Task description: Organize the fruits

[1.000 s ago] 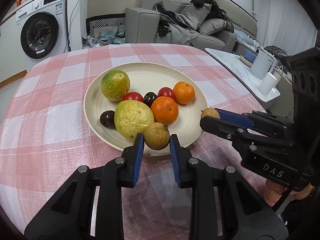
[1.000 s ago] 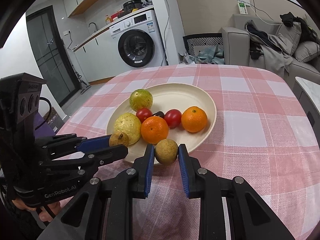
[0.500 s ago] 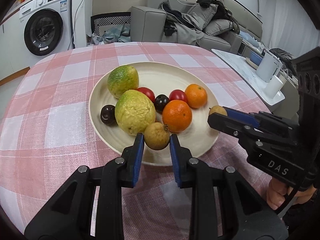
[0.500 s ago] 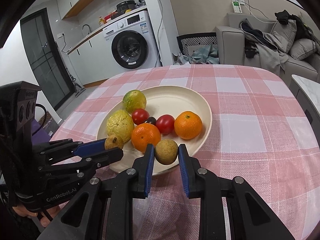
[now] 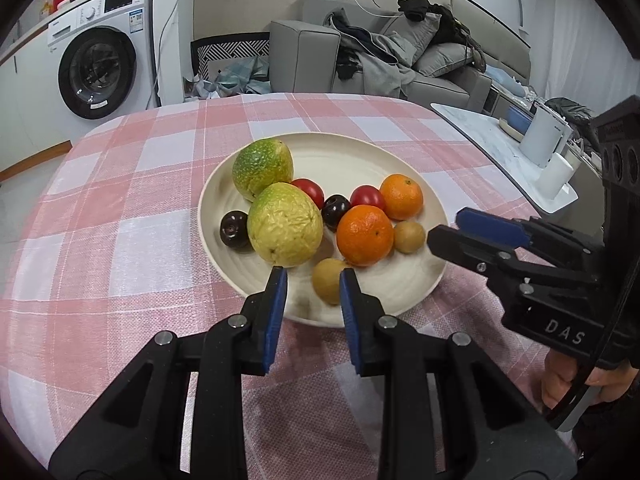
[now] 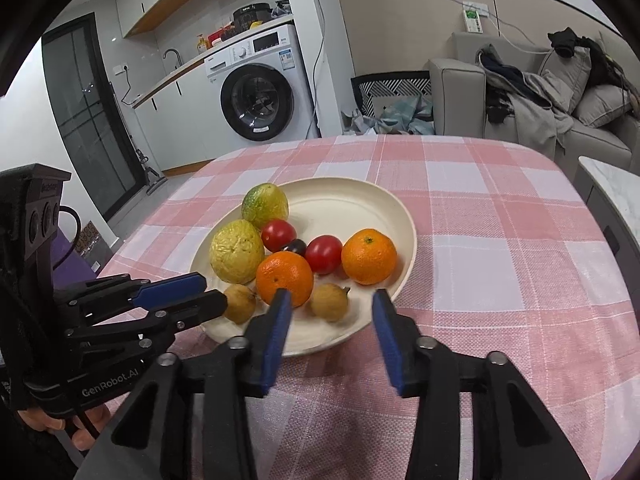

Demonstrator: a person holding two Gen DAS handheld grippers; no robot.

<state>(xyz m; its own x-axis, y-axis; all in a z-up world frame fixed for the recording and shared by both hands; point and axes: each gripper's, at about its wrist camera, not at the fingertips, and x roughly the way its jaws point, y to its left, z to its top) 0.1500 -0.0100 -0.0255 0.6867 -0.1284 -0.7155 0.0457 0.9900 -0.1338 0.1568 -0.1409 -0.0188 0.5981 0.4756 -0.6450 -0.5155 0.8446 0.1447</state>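
- Left gripper (image 5: 312, 280), in the left wrist view, is reaching over the near rim of the cream plate (image 5: 400, 160) with its blue pads parted; a small brown fruit (image 5: 329, 280) is lying on the plate between them, close against the right pad, with a clear gap to the left pad. I judge it freed, not gripped.
- Alongside it the two rough yellow-green fruits (image 5: 285, 224), two oranges (image 5: 365, 235), red tomatoes (image 5: 367, 197) and dark plums (image 5: 235, 228) are sitting bunched together, presumably gathered there as the sorting asks. A second brown fruit (image 5: 409, 236) is resting beside the front orange.
- White letters "DAS" are showing on the other tool's black body at right.
- Right gripper (image 6: 330, 300), in the right wrist view, is standing wide open over the plate's (image 6: 360, 200) near edge, holding nothing; its brown fruit (image 6: 330, 302) is lying loose on the plate between the pads, touching neither.
- "GenRobot.AI" is reading along the left tool's body. The washing machine's (image 6: 256, 92) label is too small to read.
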